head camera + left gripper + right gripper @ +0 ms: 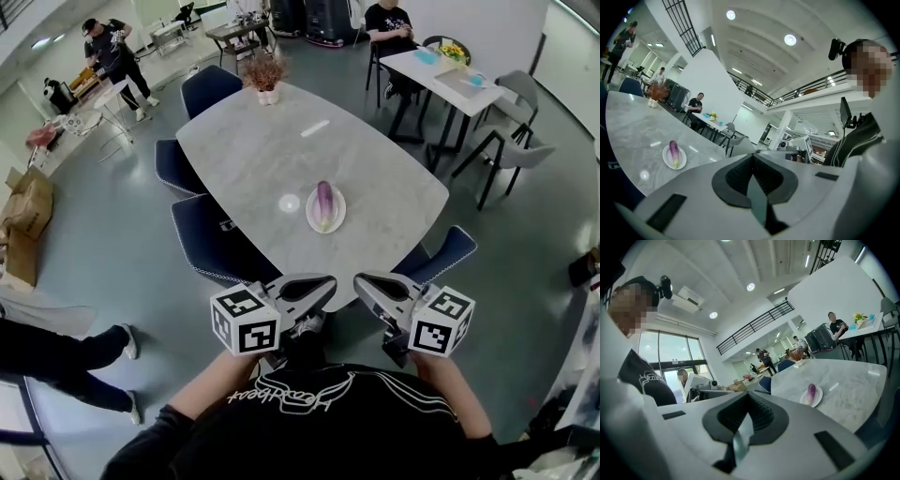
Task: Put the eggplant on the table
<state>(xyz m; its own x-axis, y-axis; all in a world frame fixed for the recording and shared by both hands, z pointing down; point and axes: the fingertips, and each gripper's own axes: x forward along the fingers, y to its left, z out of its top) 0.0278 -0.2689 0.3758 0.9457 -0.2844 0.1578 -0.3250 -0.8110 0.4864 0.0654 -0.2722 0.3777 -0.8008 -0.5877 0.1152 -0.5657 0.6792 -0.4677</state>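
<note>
1. Both of the person's arms are bent and drawn in close to the chest; the left forearm (214,380) and right forearm (441,370) rise from a black top (319,422); the two tools are held side by side at the near end of the table, tips angled toward each other.
2. The left gripper (323,284) (752,157) has its jaws pressed together with nothing between them; the right gripper (366,281) (749,394) is likewise closed and empty; neither touches anything.
3. The purple, elongated eggplant (323,204) (673,152) (811,391) lies on a small round white plate (337,217) (682,161) (816,399), well apart from both grippers, on the near half of the table.
4. The grey marble-patterned oval table (262,150) carries a white pot of dried reddish flowers (266,75) at its far end; dark blue upholstered chairs (202,239) stand around it.
5. The grey floor (112,206) spreads around; a seated person in black (389,28) is at a white rectangular table (459,75) far right; another person (112,52) stands far left; cardboard boxes (28,211) sit at the left edge.
</note>
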